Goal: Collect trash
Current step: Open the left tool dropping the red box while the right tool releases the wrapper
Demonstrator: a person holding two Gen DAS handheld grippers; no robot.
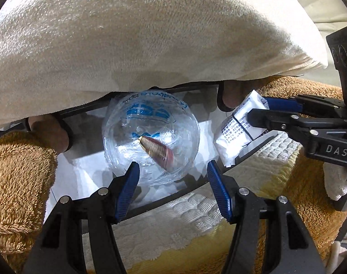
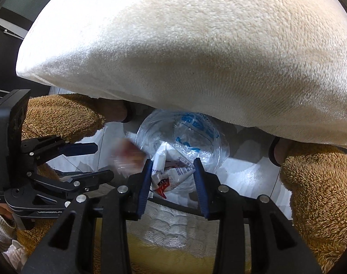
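Brown fleece sleeves (image 1: 20,171) flank a clear plastic bag (image 1: 150,134) printed in blue, held open below the bed edge (image 1: 173,205). A red-and-tan wrapper (image 1: 158,151), blurred in the right wrist view, is over the bag's mouth beyond the left hand-held gripper (image 1: 173,191), whose jaws stand apart with nothing between them. Further right, a white printed packet (image 2: 171,171) sits between the pads of the right hand-held gripper (image 2: 172,178), over the bag's mouth; whether the pads press on it is unclear.
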